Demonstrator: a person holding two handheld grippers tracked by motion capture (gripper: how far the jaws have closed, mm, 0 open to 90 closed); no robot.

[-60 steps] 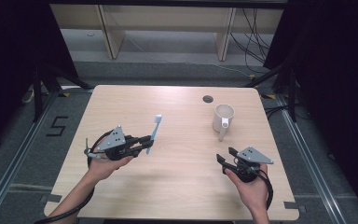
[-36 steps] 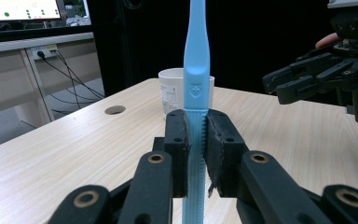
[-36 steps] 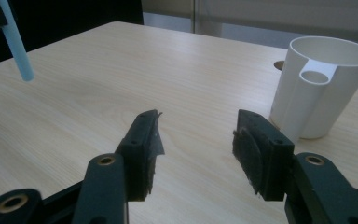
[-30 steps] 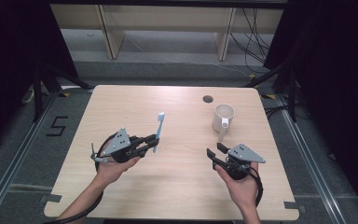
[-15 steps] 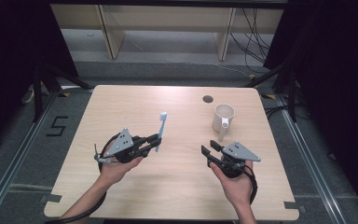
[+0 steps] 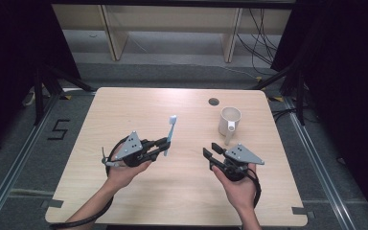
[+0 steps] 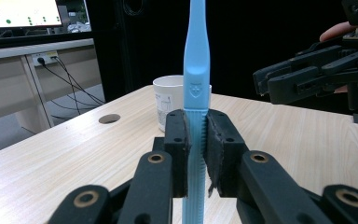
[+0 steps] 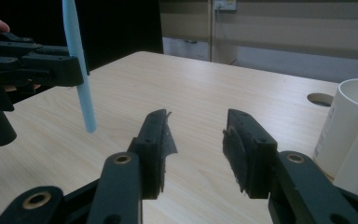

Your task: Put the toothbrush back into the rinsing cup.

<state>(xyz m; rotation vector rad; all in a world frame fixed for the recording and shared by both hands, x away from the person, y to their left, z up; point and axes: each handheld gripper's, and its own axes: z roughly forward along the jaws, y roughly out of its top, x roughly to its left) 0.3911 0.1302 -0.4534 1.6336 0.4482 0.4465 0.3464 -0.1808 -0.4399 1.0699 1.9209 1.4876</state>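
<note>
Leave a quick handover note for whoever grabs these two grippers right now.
Left gripper: shut on the blue toothbrush, held upright above the table.
Right gripper: open, nothing between the jaws, which have just been closing; it faces the toothbrush.
White mug: upright at the table's far right, nothing in it.
Done: toothbrush picked up.
Left: probably hand it over to the right gripper or put it in the mug.

From my seat, the toothbrush (image 6: 170,133) stands upright over the tabletop (image 6: 139,103), left of centre, between my left claw (image 6: 163,143) pads. The mug (image 6: 230,120) sits far right, the cable hole (image 6: 213,101) just behind it, my right claw (image 6: 211,154) before it.
</note>
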